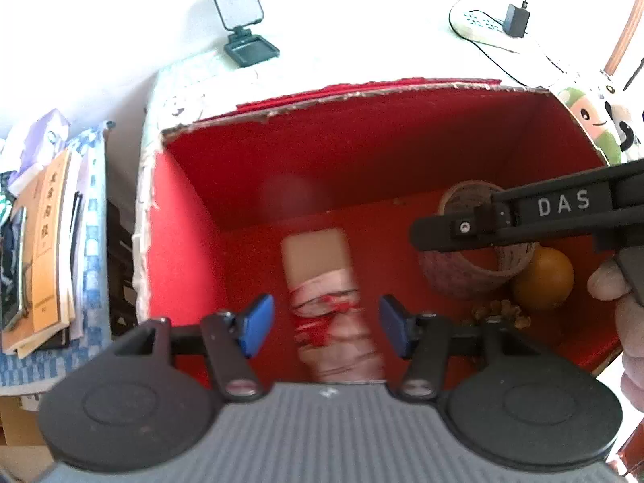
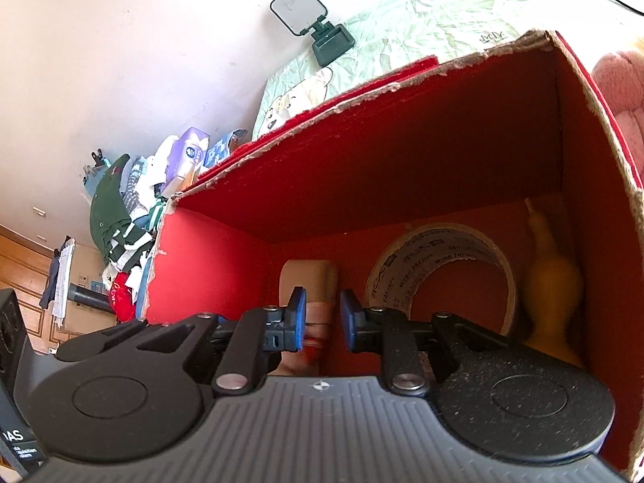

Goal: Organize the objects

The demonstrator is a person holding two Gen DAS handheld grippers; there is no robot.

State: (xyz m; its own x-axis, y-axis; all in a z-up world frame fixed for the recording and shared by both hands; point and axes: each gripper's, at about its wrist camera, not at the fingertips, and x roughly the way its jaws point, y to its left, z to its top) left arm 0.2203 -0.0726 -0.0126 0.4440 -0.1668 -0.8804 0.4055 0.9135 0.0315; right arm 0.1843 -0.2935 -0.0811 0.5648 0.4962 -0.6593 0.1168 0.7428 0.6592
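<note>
The left gripper [image 1: 326, 324] is held above the red box [image 1: 281, 169], jaws spread, blue pads clear on either side of the wrapped bundle [image 1: 330, 302] and not pressing it; nothing is gripped. The bundle, tan at one end and bound in pale wrap with red thread, is seen lying on the box floor near the middle. The right gripper [image 2: 322, 320] is poked in over the box's near edge, jaws narrow, a small gap kept between the pads, nothing clamped. Toward the right wall a roll of tape [image 2: 440, 277] is stood on edge, and beside it, in the far right corner, a yellow object [image 2: 551, 281] is propped. A small black stand [image 1: 243, 24] is seen beyond the box's far wall
</note>
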